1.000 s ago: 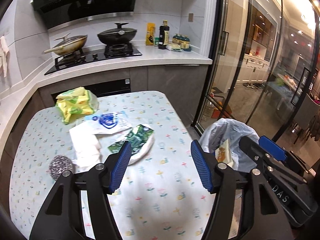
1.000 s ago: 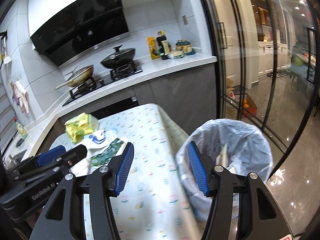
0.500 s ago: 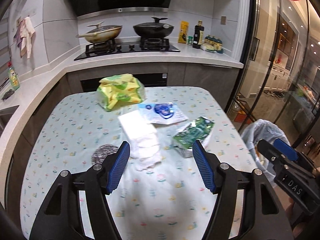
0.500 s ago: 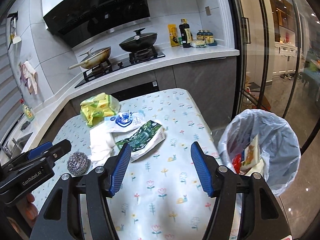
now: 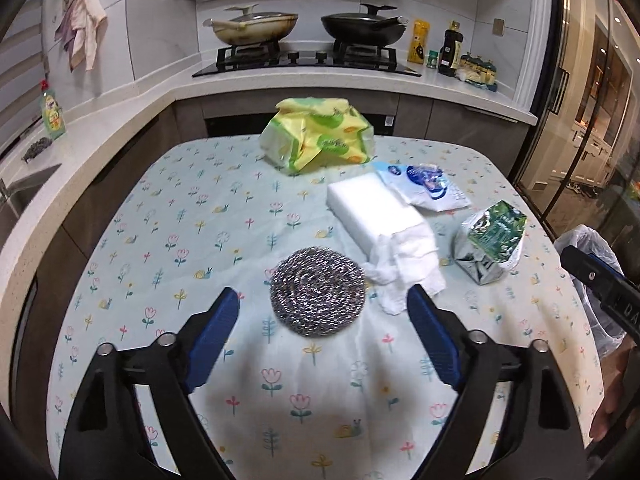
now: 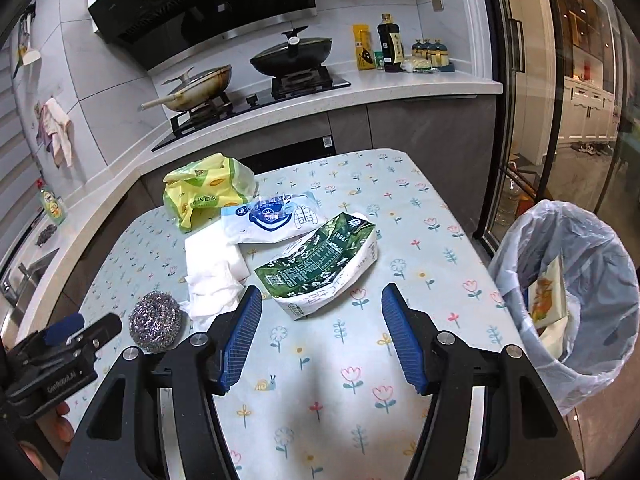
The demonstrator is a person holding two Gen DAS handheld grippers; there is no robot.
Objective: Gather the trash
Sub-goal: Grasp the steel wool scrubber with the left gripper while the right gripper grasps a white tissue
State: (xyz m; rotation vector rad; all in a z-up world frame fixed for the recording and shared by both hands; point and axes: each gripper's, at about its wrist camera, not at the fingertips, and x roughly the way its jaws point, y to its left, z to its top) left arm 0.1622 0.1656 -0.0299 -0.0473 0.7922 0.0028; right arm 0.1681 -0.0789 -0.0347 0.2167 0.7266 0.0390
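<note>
Just ahead of my left hand-held gripper (image 5: 323, 304) lies the scourer (image 5: 318, 290) on the worktop (image 5: 180, 240), between blue fingers whose jaws have just been opening wide, not touching it. Beyond it to the right lie tissue (image 5: 404, 268) and a white block (image 5: 372, 208). My right hand-held gripper (image 6: 322, 304) hangs empty, jaws apart and just opening, before the green pack (image 6: 320, 260). Right of it stands the bin (image 6: 592, 248).
</note>
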